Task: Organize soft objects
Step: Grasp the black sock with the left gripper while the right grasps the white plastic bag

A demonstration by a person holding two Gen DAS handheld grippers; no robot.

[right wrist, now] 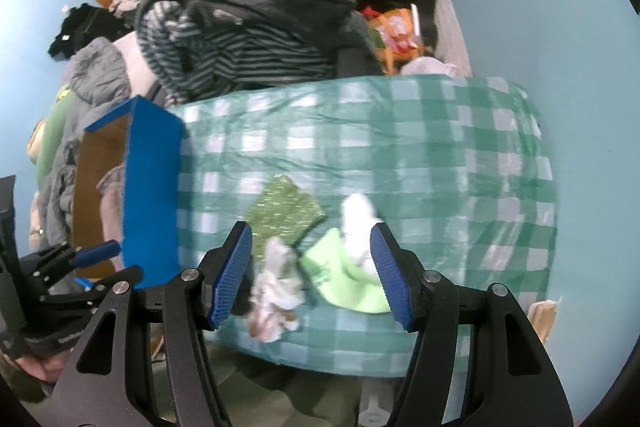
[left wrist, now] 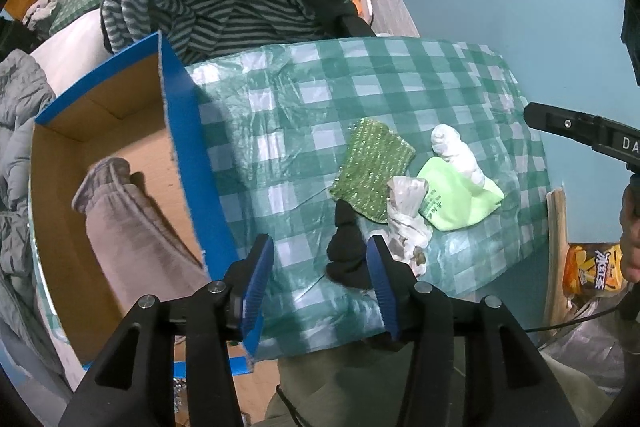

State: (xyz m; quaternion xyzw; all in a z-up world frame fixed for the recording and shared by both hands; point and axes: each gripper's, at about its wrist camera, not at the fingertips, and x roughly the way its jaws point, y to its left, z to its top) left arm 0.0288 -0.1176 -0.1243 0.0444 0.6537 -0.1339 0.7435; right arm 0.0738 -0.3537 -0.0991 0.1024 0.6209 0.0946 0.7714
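Both grippers level above table (left wrist: 420, 75) (jaws parted).

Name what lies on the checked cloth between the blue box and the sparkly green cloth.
Nothing: in the left wrist view, only bare checked tablecloth lies between the blue box and the sparkly green cloth. The right wrist view agrees.

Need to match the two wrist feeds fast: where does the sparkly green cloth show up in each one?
Left wrist: the sparkly green cloth lies right of centre on the checked tablecloth, beyond the open left gripper.
Right wrist: the cloth sits just below centre, beyond the left finger of the open right gripper.
Shared landmark: the blue-walled cardboard box, left of the cloth in both views.
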